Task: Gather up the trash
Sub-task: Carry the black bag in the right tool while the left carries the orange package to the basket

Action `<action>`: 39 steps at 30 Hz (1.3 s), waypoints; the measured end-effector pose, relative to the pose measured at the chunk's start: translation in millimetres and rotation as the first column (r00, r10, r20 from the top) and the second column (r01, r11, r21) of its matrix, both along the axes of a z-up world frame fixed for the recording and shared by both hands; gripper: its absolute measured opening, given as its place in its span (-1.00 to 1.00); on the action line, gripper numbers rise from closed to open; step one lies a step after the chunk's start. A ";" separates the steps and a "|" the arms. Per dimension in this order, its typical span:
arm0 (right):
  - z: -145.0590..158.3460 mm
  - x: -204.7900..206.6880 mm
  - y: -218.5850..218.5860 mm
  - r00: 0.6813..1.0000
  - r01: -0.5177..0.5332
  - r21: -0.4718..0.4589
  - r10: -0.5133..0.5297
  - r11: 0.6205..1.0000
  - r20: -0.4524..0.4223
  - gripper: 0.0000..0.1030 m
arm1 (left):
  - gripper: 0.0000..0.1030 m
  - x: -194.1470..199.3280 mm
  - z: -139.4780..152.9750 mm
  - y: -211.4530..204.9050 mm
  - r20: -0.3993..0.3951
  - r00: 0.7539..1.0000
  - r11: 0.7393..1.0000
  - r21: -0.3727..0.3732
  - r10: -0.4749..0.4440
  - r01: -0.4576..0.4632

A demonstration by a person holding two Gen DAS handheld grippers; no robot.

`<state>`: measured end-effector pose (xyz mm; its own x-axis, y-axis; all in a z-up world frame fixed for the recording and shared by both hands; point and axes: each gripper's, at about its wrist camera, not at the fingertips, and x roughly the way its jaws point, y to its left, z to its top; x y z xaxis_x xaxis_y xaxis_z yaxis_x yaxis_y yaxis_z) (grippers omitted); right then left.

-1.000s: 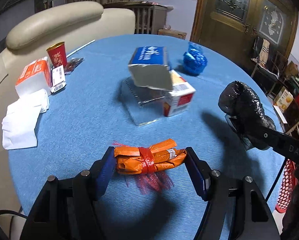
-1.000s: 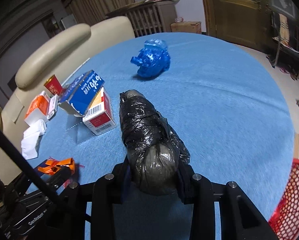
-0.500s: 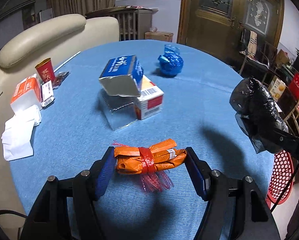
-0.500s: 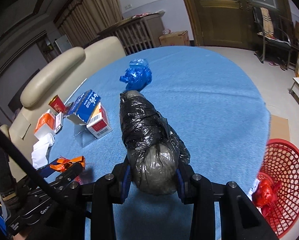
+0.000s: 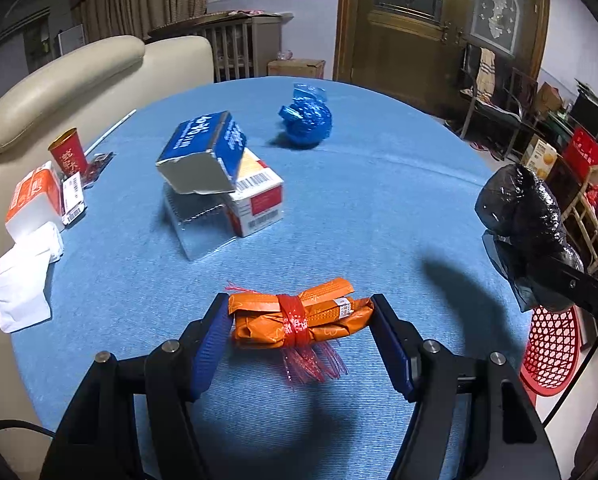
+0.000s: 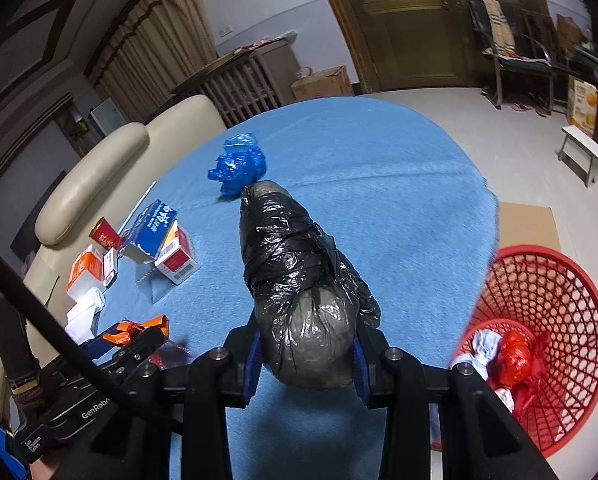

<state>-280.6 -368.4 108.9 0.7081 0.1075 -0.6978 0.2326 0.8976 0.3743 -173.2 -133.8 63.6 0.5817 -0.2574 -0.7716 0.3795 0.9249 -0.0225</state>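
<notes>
While both grippers are raised above a round table (image 5: 379, 208) covered in blue cloth, each one clamps a piece of trash between its two fingers. Pinched from both ends by the left gripper (image 5: 302, 330) is an orange bundle (image 5: 299, 318) of crumpled wrappers, tied around its middle with a red plastic strip whose frayed ends hang below; it sits crosswise between the blue-padded fingers. Closed on the rounded grey near end of a black plastic bag (image 6: 299, 280), the right gripper (image 6: 305, 354) holds it so the bag points forward and away; the bag is long, glossy, tightly wound and wrinkled. Beside the table on the right, on the floor, a red mesh basket (image 6: 559, 288) already contains red and white scraps. Farther across the table lies a crumpled blue plastic bag (image 5: 306, 122). Toward the left, a torn blue carton (image 5: 203, 152) leans on a white and red box (image 5: 259, 204). Near the left edge are a red paper cup (image 5: 67, 156), an orange and white pack (image 5: 33, 204) and white tissues (image 5: 23, 280).
</notes>
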 end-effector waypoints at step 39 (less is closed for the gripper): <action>-16.9 -77.0 -85.2 0.966 0.260 0.024 -0.259 0.965 -0.019 -0.23 | 0.37 -21.8 13.1 -67.9 0.027 0.986 0.987 0.024 -0.162 0.161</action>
<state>-357.6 -453.5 92.0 0.7033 -0.0602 -0.7083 0.4624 0.7956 0.3914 -195.0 -201.7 76.7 0.5558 -0.3330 -0.7617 0.5243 0.8515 0.0103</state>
